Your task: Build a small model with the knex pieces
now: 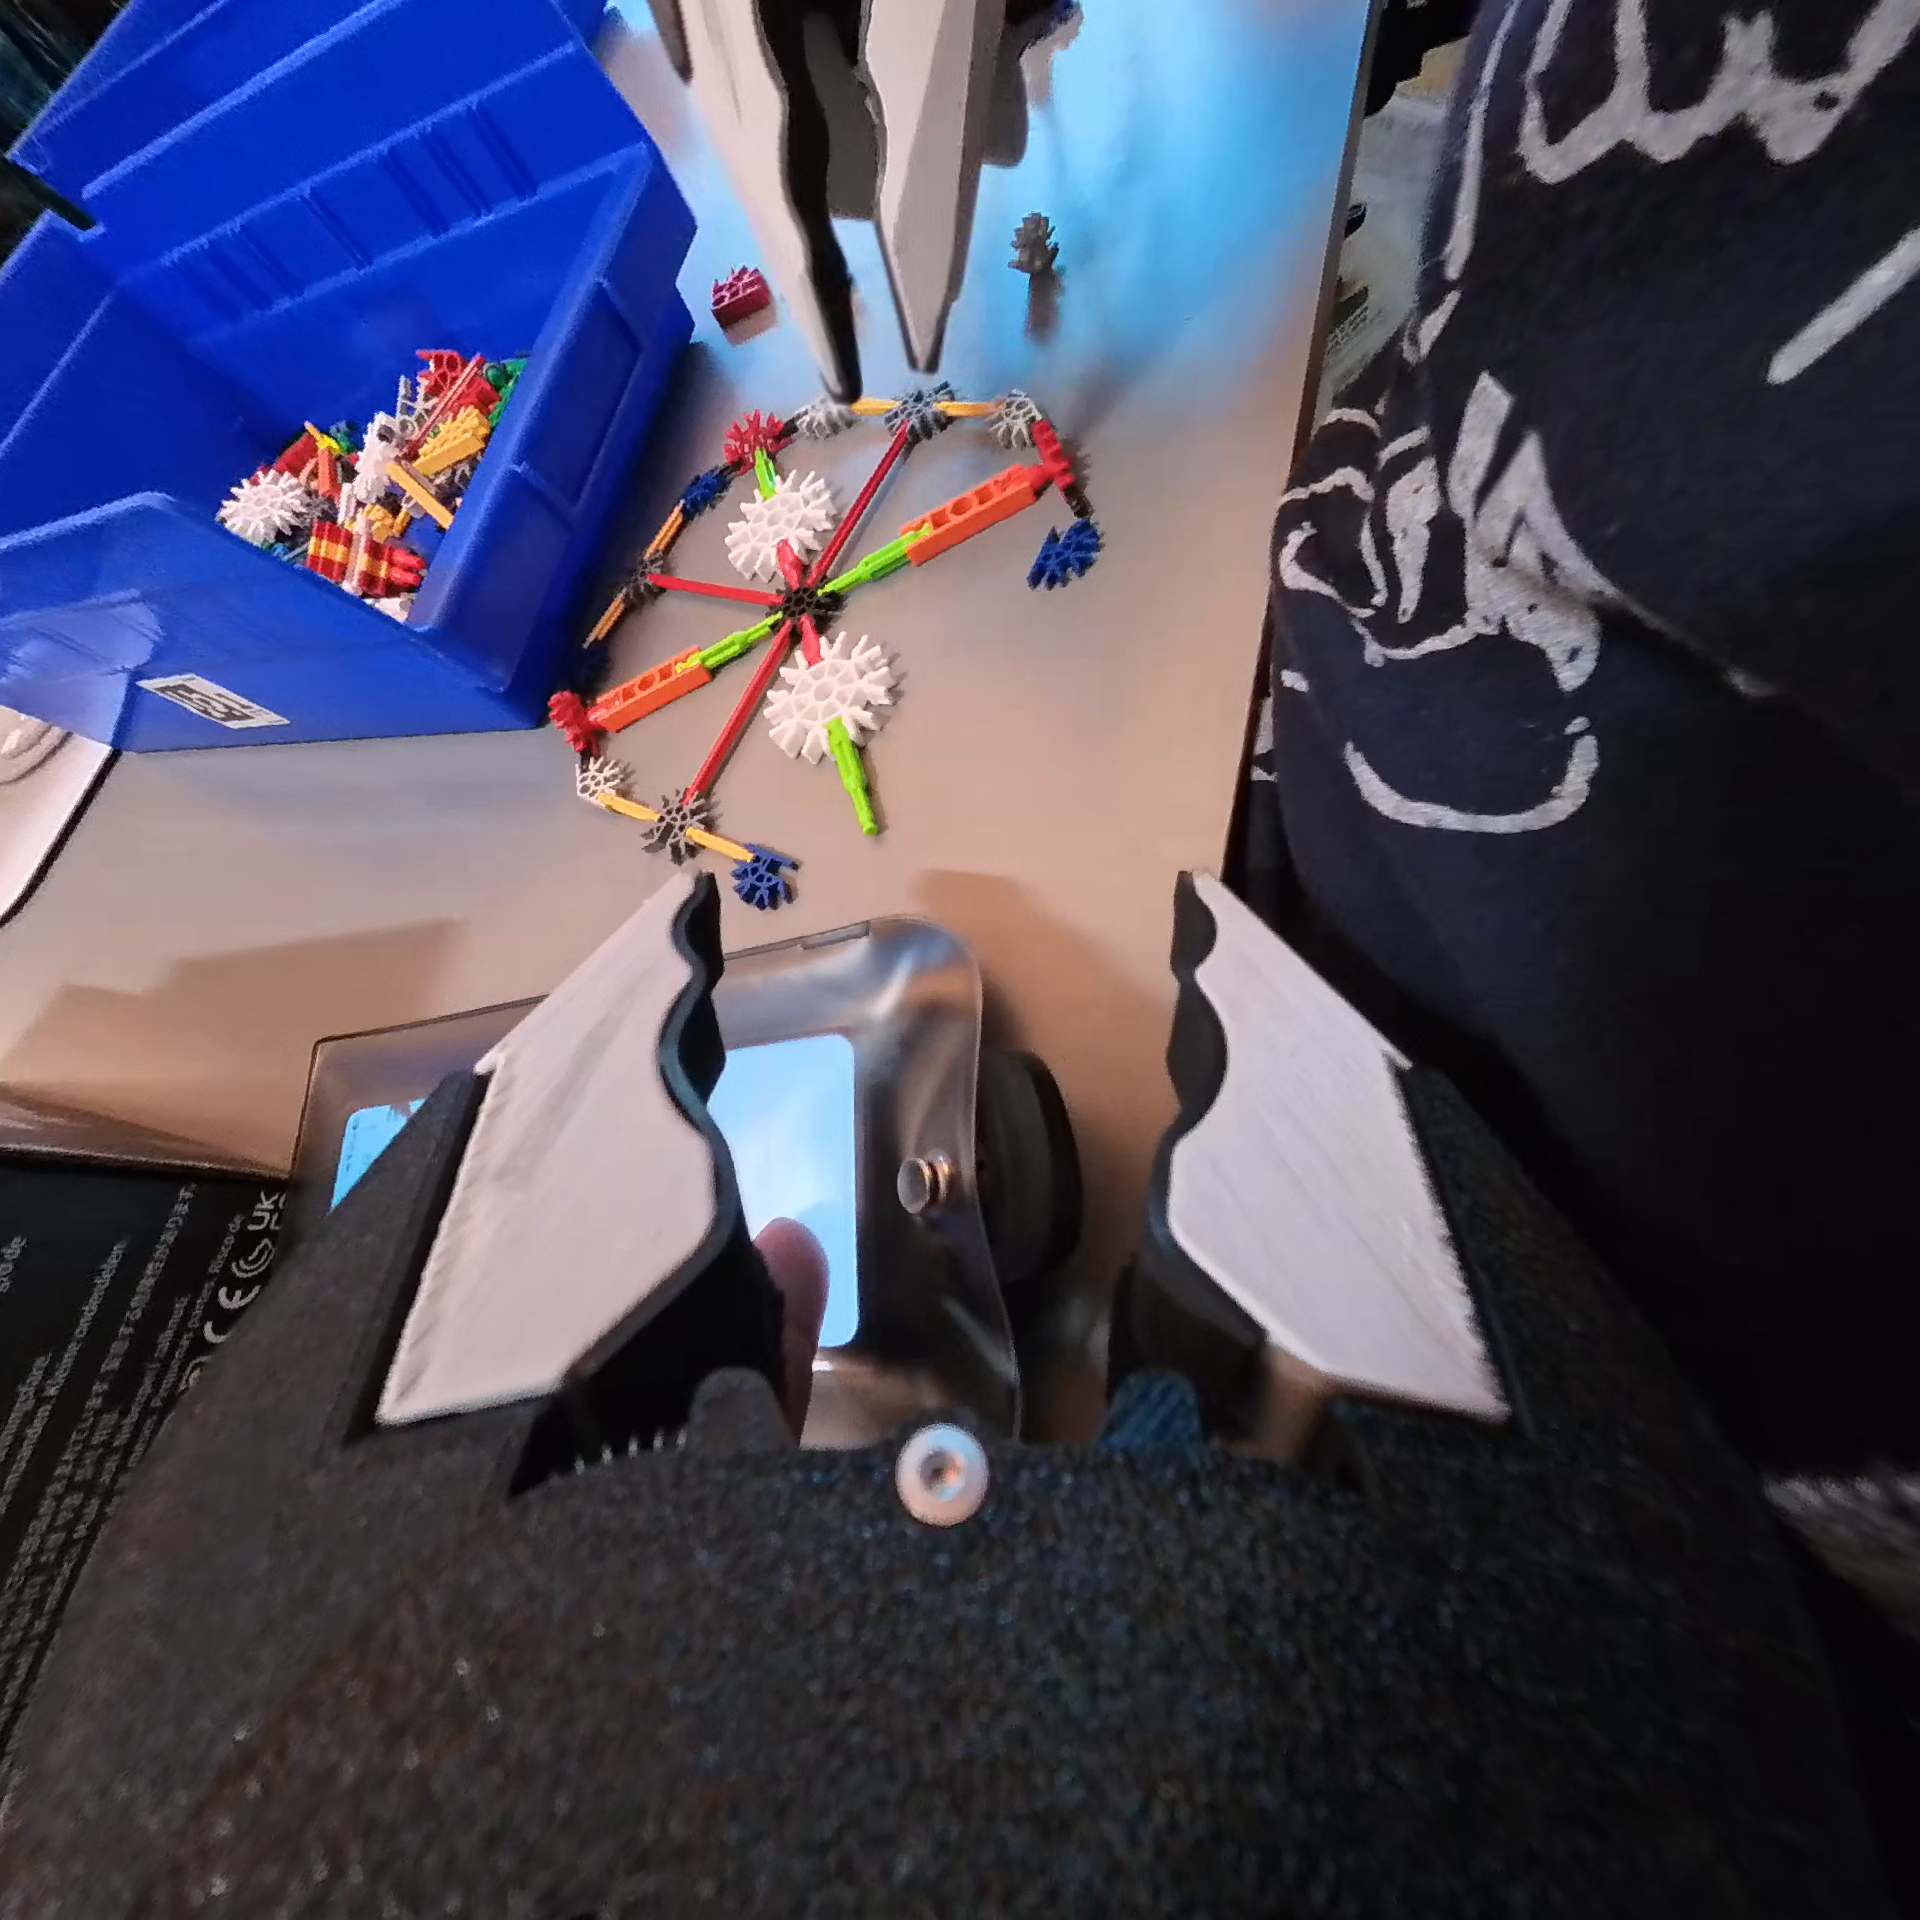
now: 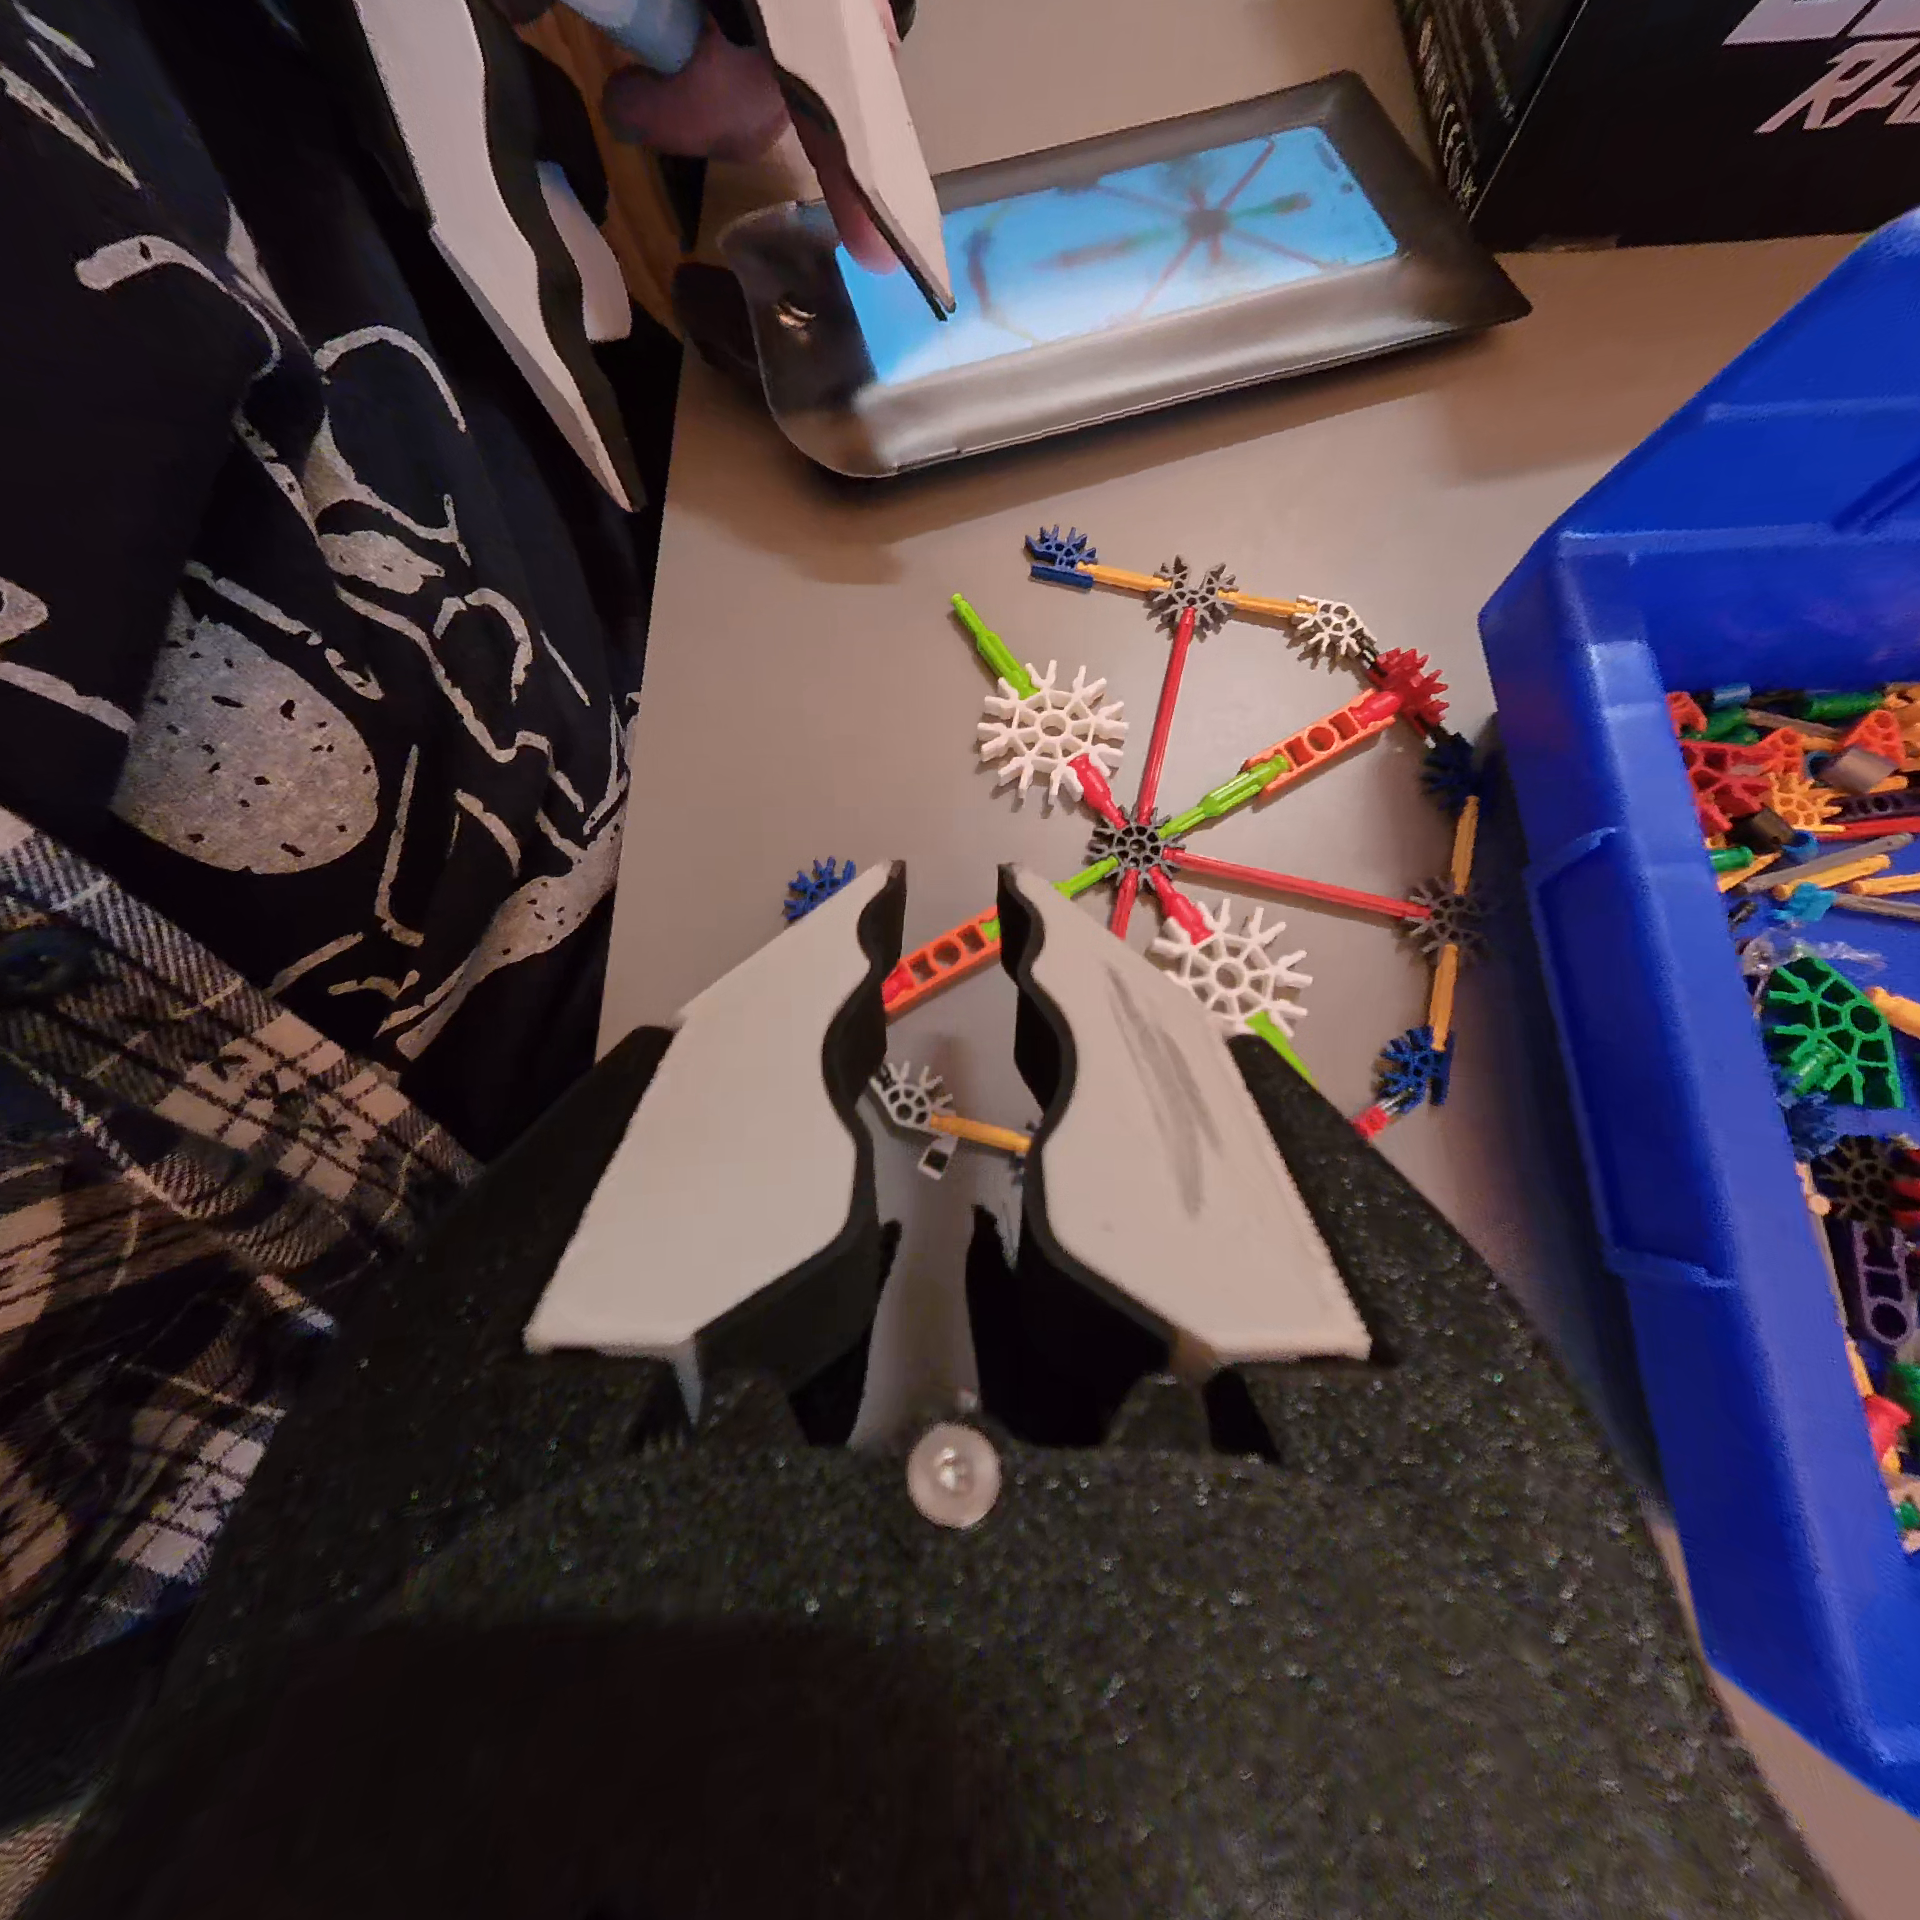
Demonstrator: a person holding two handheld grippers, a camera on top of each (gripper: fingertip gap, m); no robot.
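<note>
A flat wheel of toy rods and connectors lies on the grey table, with a black hub (image 1: pixel 800 603) (image 2: pixel 1132 842), red and green spokes and a partial rim. Two white snowflake connectors (image 1: pixel 779 525) (image 2: pixel 1049 727) sit on short spokes. My right gripper (image 2: pixel 951 873) (image 1: pixel 883 374) hovers over the rim by an orange rod (image 2: pixel 935 961). Its jaws stand a narrow gap apart and hold nothing. My left gripper (image 1: pixel 951 888) (image 2: pixel 784 405) is wide open and empty, above a phone (image 1: pixel 790 1122) (image 2: pixel 1143 260) in a metal stand.
A blue bin (image 1: pixel 312 312) (image 2: pixel 1662 935) full of loose pieces stands against the wheel. A loose blue connector (image 1: pixel 1065 551), a dark red brick (image 1: pixel 740 296) and a grey piece (image 1: pixel 1034 249) lie nearby. A person's dark printed shirt (image 1: pixel 1558 520) is at the table edge. A black box (image 2: pixel 1662 104) sits behind the phone. Some 12 centimetres of space lies between my two pairs of fingers. From the right gripper's tips to the orange rod (image 2: pixel 935 961) is close to 4 centimetres. The left camera catches it too, in the left wrist view (image 1: pixel 976 497). To the phone (image 1: pixel 790 1122): left tips about 5 centimetres, right tips about 15 centimetres. Seen from the right wrist view (image 2: pixel 908 313) as well. To the black hub (image 2: pixel 1132 842): right tips about 6 centimetres, left tips about 12 centimetres. Seen from the left wrist view (image 1: pixel 803 601) as well.
</note>
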